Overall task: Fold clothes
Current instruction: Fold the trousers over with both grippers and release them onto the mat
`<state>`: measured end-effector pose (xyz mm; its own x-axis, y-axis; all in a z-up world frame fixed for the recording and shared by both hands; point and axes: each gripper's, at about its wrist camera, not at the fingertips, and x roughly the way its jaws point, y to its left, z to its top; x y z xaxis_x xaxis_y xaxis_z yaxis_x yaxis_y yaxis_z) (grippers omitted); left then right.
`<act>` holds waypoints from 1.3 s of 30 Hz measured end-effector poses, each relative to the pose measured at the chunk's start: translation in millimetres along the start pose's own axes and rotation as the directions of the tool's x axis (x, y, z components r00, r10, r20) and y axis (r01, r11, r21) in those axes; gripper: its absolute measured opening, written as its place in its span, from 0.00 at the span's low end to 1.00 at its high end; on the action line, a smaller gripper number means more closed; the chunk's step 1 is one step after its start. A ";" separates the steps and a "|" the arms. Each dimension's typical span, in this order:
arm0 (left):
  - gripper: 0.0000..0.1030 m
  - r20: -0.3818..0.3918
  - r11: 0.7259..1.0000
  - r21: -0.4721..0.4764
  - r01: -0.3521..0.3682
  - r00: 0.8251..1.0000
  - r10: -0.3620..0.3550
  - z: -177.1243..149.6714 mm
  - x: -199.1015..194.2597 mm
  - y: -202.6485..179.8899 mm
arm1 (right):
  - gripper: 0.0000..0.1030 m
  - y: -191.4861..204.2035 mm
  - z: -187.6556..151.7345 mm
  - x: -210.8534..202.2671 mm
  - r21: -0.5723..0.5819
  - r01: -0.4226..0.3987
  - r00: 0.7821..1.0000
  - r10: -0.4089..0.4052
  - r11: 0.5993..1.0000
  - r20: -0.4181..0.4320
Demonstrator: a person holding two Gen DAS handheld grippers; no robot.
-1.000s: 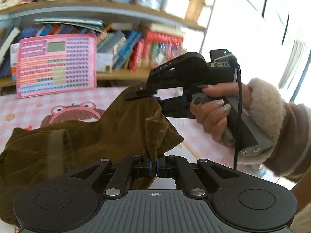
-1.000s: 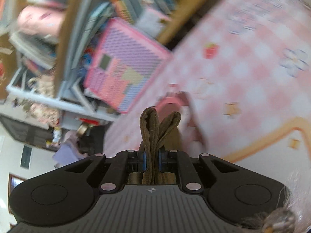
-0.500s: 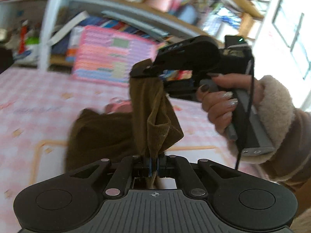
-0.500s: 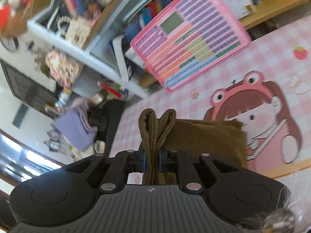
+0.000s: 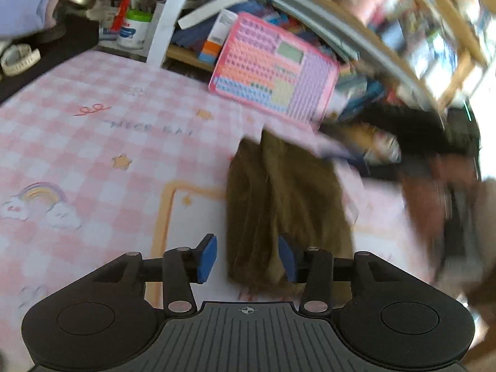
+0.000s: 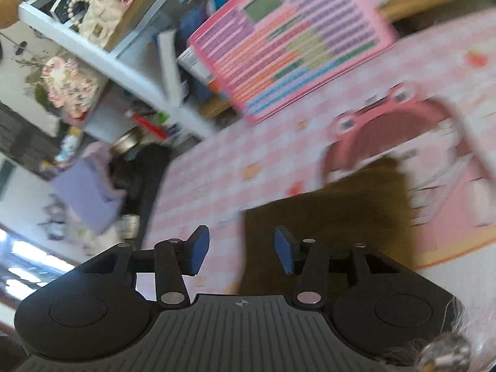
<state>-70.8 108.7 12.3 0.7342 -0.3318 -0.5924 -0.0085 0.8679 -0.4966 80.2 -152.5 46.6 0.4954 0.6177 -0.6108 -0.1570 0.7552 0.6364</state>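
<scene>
The brown garment (image 5: 279,198) lies folded in a long bundle on the pink checked mat (image 5: 93,142). My left gripper (image 5: 247,259) hangs just above its near end. Its jaws are opening, and the cloth lies loose below and between the blue pads (image 5: 207,259), not pressed. In the right wrist view the same garment (image 6: 334,217) lies flat. My right gripper (image 6: 241,252) is over its left edge with its jaws opening and nothing pinched. A blurred hand (image 5: 427,204) with the other gripper shows at the right of the left wrist view.
A pink chart board (image 5: 272,83) leans against the bookshelf (image 5: 356,31) behind the mat. A cartoon figure in a frog hat (image 6: 387,124) is printed on the mat beyond the garment. A white jar (image 5: 133,28) and dark clutter stand at the far left.
Both grippers were shut on the lifted brown cloth and have now opened. The cloth has dropped onto the mat. Both views have swung sideways and down.
</scene>
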 end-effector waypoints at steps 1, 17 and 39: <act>0.46 0.004 1.000 -0.013 0.020 1.000 -0.020 7.5 9.0 1.4 | 0.44 -3.6 -4.6 -10.1 -0.017 0.041 0.999 -0.041 0.999 0.020; 0.10 -0.049 0.997 0.058 0.045 0.998 -0.043 44.2 91.9 -18.8 | 0.47 -46.4 -79.6 -28.8 -0.053 0.324 0.946 -0.323 0.945 0.011; 0.54 -0.054 0.997 0.072 -0.011 0.998 0.015 51.6 88.8 7.8 | 0.51 -40.1 -83.4 -29.3 -0.095 0.301 0.954 -0.299 0.949 0.031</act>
<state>29.4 105.0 -11.5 0.6960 -0.3383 -0.6334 0.0319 0.8958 -0.4434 0.7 -182.6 -0.3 0.5464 0.3562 -0.7581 -0.0814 0.9234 0.3751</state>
